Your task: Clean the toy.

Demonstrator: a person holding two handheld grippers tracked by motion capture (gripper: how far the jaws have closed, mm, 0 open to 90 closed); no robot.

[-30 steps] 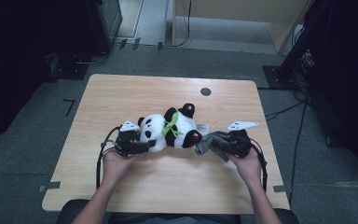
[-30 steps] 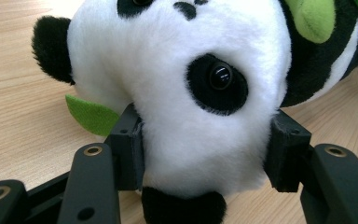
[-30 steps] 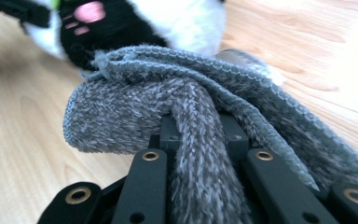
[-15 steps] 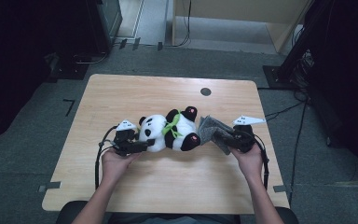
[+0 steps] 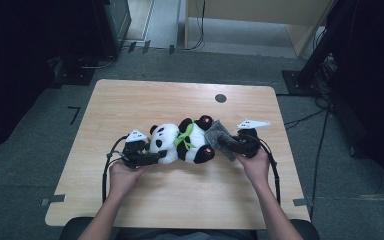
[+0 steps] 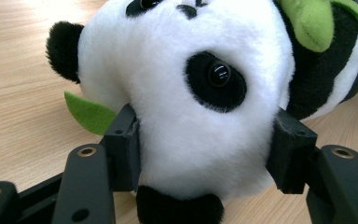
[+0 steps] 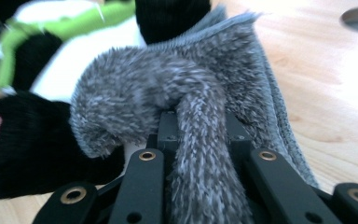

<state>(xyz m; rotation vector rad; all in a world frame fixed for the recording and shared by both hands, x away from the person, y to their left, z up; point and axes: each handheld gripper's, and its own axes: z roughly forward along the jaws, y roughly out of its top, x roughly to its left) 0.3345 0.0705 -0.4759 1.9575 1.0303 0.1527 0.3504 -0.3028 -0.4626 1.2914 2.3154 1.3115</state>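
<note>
From above, the panda toy (image 5: 182,142) lies mid-table between the left gripper (image 5: 147,158) and the right gripper (image 5: 230,145); the left gripper view shows jaws clamped on the panda's white head, while the right gripper view shows jaws pinching a grey cloth (image 7: 186,121) against the toy.

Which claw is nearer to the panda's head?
Left. The left claw squeezes the panda's head between its jaws; the right claw holds the grey cloth at the panda's feet, the far end.
</note>
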